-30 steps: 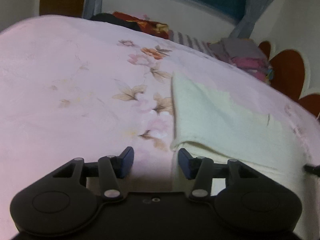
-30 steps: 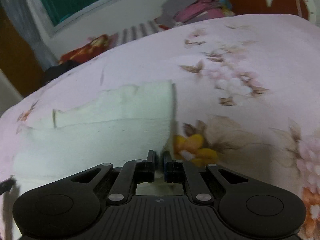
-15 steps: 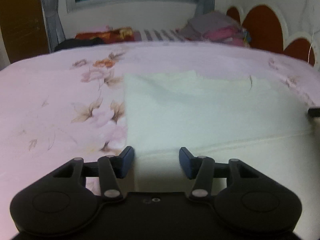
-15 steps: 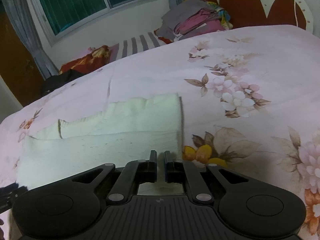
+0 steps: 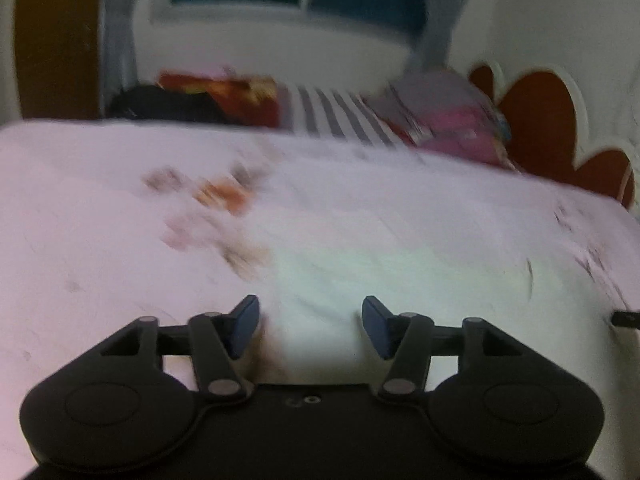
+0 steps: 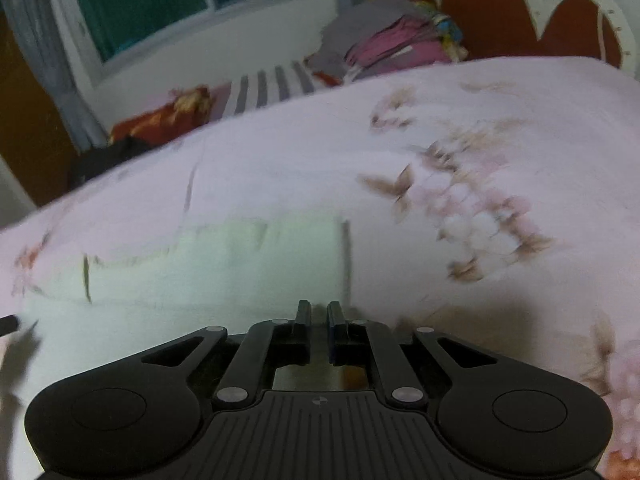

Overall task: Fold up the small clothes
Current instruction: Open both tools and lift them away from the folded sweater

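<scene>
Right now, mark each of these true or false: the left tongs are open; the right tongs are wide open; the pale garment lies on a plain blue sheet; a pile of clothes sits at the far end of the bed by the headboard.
1. The left tongs are open. True: their jaws stand apart and have just been opening, pressing nothing, above the pale cream folded garment.
2. The right tongs are wide open. False: their jaws are almost together at the garment's near edge.
3. The garment lies on a plain blue sheet. False: it lies on a pink floral bedsheet.
4. A pile of grey and pink clothes sits by the red scalloped headboard. True.
</scene>
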`<move>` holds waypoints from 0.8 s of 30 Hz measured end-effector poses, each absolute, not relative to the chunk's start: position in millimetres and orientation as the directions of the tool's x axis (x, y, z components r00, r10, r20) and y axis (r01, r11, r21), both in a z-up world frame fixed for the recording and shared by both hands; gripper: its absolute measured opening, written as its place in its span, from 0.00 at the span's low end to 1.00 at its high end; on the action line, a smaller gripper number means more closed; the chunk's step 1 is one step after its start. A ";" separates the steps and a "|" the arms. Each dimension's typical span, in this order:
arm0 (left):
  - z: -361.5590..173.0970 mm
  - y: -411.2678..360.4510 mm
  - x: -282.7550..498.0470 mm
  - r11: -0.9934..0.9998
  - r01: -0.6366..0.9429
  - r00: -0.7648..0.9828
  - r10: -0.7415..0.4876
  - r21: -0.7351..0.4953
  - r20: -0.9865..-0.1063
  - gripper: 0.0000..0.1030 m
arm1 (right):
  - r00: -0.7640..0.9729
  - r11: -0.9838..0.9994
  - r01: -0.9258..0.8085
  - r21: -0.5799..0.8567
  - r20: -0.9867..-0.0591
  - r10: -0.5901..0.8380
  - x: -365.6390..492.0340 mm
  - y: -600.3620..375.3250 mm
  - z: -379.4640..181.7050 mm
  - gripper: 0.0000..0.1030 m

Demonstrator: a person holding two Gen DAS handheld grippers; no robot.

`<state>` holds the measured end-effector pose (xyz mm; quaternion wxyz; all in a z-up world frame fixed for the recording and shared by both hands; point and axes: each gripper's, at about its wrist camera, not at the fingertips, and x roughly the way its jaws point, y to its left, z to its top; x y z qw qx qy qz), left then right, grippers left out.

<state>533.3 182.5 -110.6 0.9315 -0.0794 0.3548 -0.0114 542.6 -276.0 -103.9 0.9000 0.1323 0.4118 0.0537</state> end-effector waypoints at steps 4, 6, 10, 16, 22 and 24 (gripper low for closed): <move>-103.4 164.3 548.8 0.982 0.041 0.776 -0.147 -0.183 -0.614 0.55 | 0.688 0.942 -0.020 0.336 -0.679 0.257 541.2 -271.4 -95.6 0.06; -113.0 142.9 565.1 0.983 0.087 0.762 -0.169 -0.159 -0.625 0.61 | 0.677 0.944 -0.054 0.327 -0.683 0.275 545.7 -253.2 -96.6 0.06; -146.8 146.3 585.9 0.989 0.024 0.695 -0.124 -0.149 -0.708 0.64 | 0.638 0.963 -0.025 0.270 -0.737 0.223 560.1 -241.3 -117.3 0.05; -118.5 141.3 534.1 0.986 0.035 0.758 -0.134 -0.166 -0.638 0.56 | 0.692 0.954 0.013 0.299 -0.691 0.207 536.5 -255.5 -98.9 0.06; -131.4 99.6 524.2 0.990 0.108 0.747 -0.139 -0.087 -0.651 0.55 | 0.604 0.901 -0.221 0.374 -0.672 0.428 525.2 -172.0 -101.1 0.06; -137.7 105.9 514.6 0.993 0.096 0.744 -0.116 -0.066 -0.658 0.55 | 0.572 0.890 -0.285 0.356 -0.682 0.456 518.9 -153.2 -106.2 0.06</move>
